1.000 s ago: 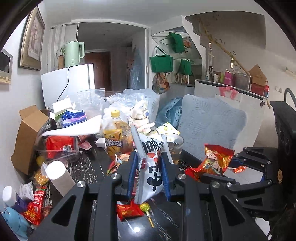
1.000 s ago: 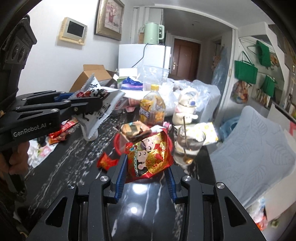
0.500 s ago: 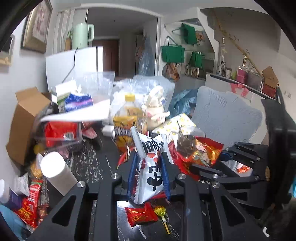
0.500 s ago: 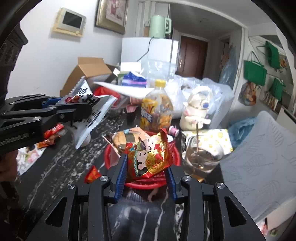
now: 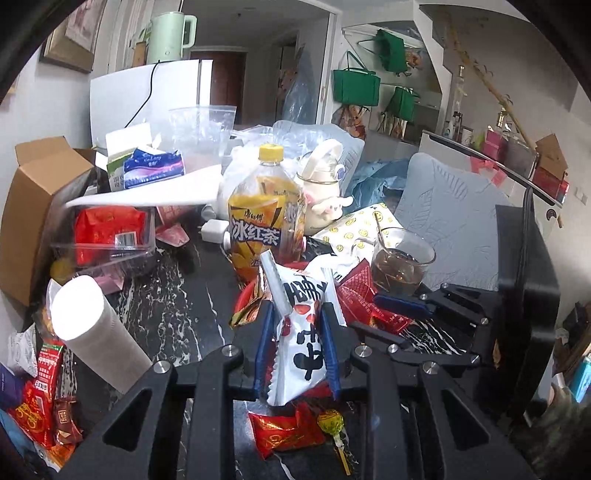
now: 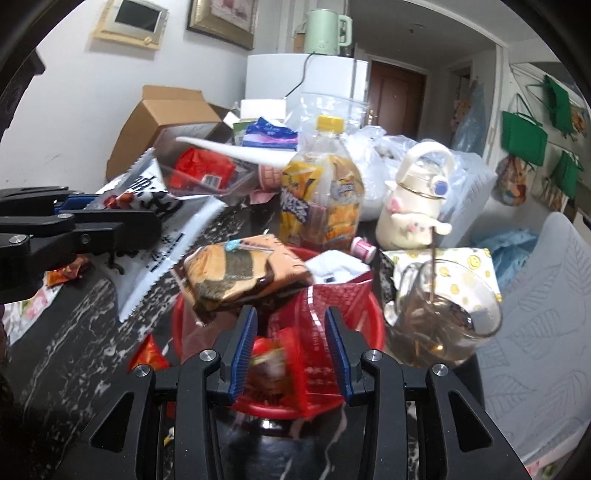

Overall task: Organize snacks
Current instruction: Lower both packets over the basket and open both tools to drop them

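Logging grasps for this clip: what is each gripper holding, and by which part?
Left gripper pinches the white snack packet across its middle. Right gripper is open, holding nothing, above the red bowl.

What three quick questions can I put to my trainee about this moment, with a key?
1. True or false: the left claw is empty.
2. What colour is the cap of the iced tea bottle? A red, B yellow, C green.
3. Fill in: on top of the white fridge stands a green ____.

Key:
1. False. It is shut on the white snack packet.
2. B.
3. The green kettle.
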`<state>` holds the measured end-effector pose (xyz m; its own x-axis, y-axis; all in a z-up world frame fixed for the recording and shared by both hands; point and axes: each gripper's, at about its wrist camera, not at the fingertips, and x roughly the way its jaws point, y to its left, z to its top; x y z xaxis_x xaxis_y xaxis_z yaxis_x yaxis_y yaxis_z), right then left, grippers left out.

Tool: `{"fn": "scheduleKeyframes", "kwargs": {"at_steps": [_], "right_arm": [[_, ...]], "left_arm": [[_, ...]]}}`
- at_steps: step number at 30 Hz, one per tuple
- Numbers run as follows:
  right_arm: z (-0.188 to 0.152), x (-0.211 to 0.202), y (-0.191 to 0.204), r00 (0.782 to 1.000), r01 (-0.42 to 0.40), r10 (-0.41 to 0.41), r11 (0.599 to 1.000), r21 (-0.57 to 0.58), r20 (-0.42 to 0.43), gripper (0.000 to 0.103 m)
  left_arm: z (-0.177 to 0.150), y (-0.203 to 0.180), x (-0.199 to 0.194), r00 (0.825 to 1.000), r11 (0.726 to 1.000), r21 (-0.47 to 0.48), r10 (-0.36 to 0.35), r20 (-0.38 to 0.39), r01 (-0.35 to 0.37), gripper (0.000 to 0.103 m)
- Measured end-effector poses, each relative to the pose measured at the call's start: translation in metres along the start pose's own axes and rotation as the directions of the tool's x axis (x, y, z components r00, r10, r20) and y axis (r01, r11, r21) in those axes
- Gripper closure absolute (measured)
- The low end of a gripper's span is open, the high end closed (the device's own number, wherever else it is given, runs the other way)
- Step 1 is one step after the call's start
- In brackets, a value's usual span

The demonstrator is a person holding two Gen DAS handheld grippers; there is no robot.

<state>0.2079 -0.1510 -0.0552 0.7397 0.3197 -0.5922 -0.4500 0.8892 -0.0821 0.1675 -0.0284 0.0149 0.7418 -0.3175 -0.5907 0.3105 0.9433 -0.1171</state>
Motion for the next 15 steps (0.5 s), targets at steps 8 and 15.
{"fn": "scheduleKeyframes", "kwargs": {"at_steps": [8, 15], "right_arm": [[-0.004, 0.0, -0.004, 1.0, -0.014, 0.015, 0.999, 0.029, -0.023, 0.066], [-0.005, -0.018, -0.012, 1.0, 0.018, -0.018, 0.998, 0.067, -0.006, 0.065]], "left_arm": [[0.001, -0.002, -0.002, 1.0, 1.0, 0.001, 0.0, -0.002, 0.0, 0.079], [0.007, -0.009, -0.004, 1.0, 1.0, 0.015, -0.014, 0.012, 0.014, 0.079]]}}
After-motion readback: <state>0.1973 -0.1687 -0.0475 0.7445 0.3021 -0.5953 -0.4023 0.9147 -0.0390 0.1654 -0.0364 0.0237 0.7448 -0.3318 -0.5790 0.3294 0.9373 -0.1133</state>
